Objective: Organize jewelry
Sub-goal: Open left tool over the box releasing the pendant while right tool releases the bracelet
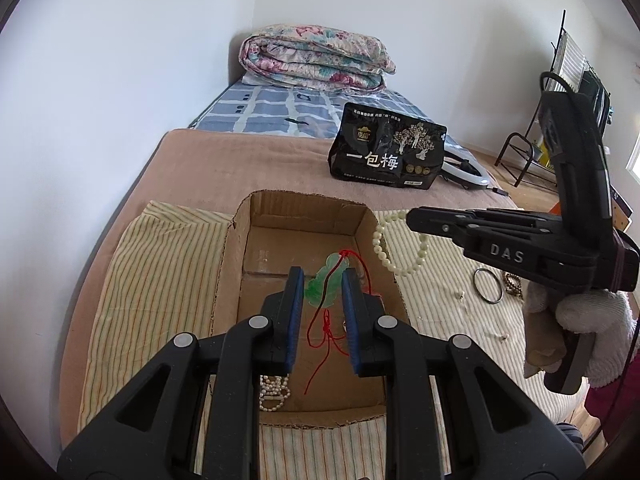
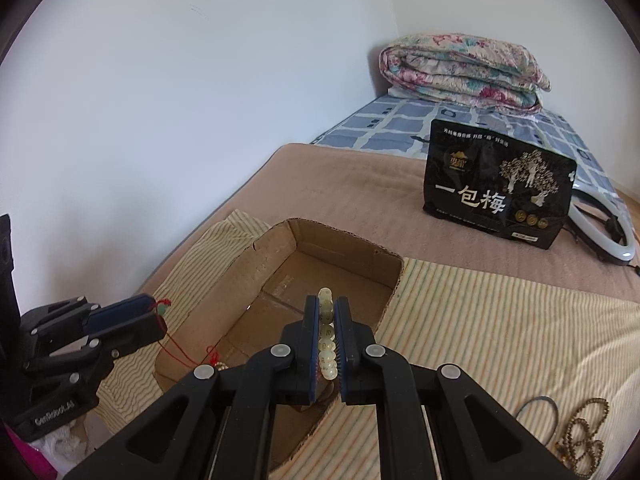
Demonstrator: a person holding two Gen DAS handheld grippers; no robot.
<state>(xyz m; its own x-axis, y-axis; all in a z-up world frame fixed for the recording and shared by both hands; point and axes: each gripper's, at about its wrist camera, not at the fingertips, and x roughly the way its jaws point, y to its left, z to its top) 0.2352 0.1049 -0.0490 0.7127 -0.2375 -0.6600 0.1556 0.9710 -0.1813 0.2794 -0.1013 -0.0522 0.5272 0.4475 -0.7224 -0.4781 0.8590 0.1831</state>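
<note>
Blue-padded fingers of the left gripper (image 1: 322, 280) stand narrowly apart around a green jade pendant (image 1: 326, 282) on red cord, above the open cardboard box (image 1: 230, 248); contact cannot be told. At three o'clock the right gripper (image 2: 327, 318), marked "DAS", clamps a cream bead strand (image 2: 326, 334) over the box's rim. At twelve o'clock a black pouch (image 2: 498, 190) reading "一包梅" stands on the brown blanket (image 1: 240, 164), a dark bangle (image 1: 488, 285) on the striped cloth (image 1: 156, 264).
</note>
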